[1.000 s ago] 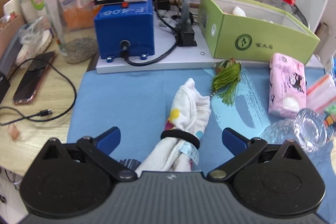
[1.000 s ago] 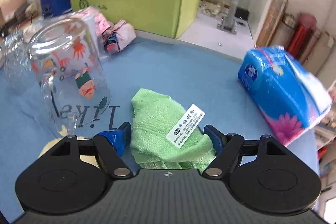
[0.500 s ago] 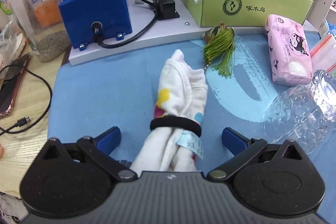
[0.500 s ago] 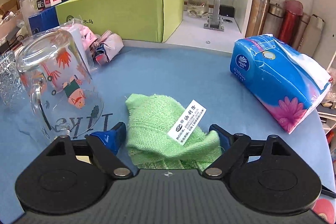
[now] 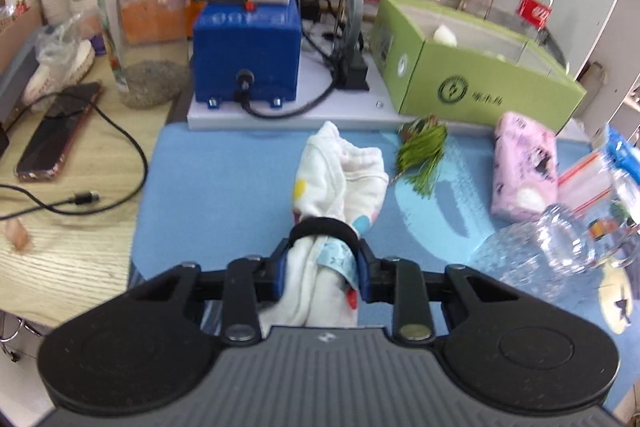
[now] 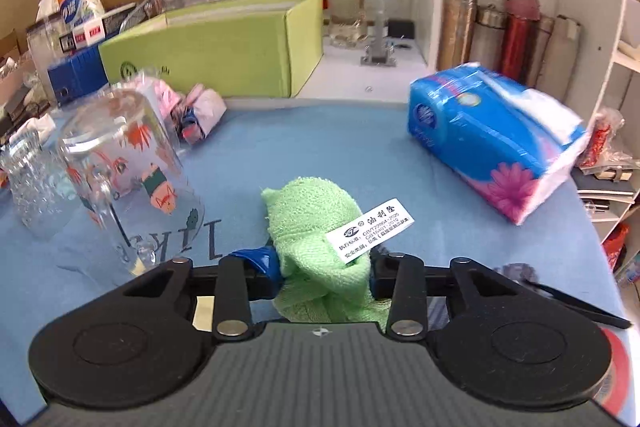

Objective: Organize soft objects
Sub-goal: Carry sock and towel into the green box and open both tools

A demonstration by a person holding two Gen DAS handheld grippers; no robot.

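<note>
A rolled white cloth (image 5: 340,171) with coloured dots, bound by a black hair band (image 5: 324,227), lies lengthwise on the blue mat (image 5: 224,187). My left gripper (image 5: 322,267) is closing on its near end, just behind the band, and both blue pads press the fabric. In the right wrist view a crumpled green cloth (image 6: 308,211) with a white label sits between the pads of my right gripper (image 6: 324,265). Those jaws are closing too, and they squeeze the cloth. An open green box (image 5: 480,83) stands behind the mat, also seen as green box (image 6: 216,55).
On the mat lie a green tassel (image 5: 424,155), a pink tissue pack (image 5: 524,167) and a clear glass (image 5: 552,243). A blue machine (image 5: 246,47) and a phone (image 5: 56,135) are at left. Beside the right gripper are a printed glass mug (image 6: 120,163) and a blue tissue pack (image 6: 488,135).
Both grippers stood wide open around their cloths; now each has closed onto its cloth. Both have shifted and risen a little.
</note>
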